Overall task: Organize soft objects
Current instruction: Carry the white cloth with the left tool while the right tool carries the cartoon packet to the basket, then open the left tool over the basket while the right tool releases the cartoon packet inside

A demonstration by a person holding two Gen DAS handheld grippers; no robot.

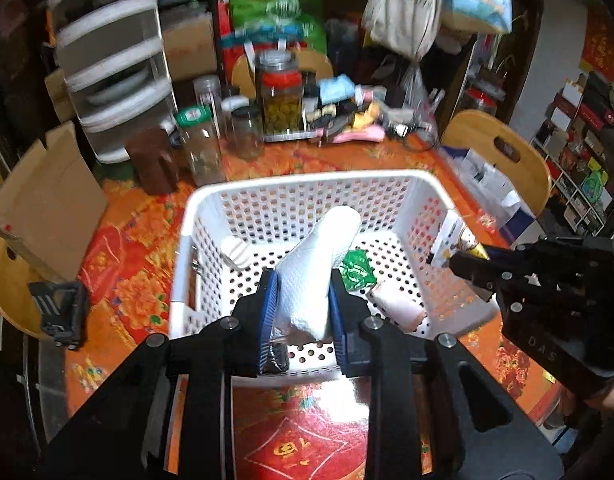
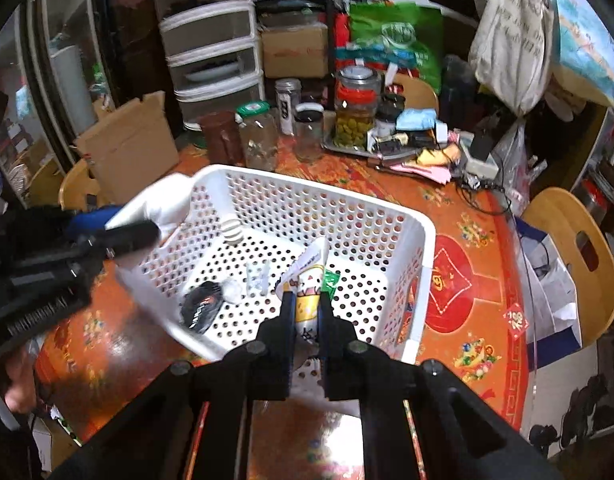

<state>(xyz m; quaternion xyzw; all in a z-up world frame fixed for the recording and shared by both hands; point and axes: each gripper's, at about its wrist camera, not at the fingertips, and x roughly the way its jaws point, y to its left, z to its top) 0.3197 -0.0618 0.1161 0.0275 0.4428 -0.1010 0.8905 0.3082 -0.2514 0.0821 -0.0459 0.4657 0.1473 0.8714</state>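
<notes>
A white perforated basket [image 1: 291, 188] stands on the orange patterned table; it also shows in the right wrist view [image 2: 423, 248]. My left gripper [image 1: 303, 312] is shut on a white paper towel roll [image 1: 319, 264] and holds it over the basket's near side. My right gripper [image 2: 305, 312] is shut on a white and yellow printed soft packet [image 2: 309, 280] above the basket floor. In the basket lie a green packet [image 1: 357, 270], a pink-white tube [image 1: 399, 306], a small striped white object [image 2: 232, 230] and a black item [image 2: 201, 308].
Glass jars [image 2: 353, 112], a brown container [image 2: 223, 138] and a tray of small items [image 2: 391, 142] crowd the table's far side. A drawer unit [image 2: 215, 40], a cardboard piece [image 2: 127, 144] and wooden chairs [image 2: 579, 248] surround the table.
</notes>
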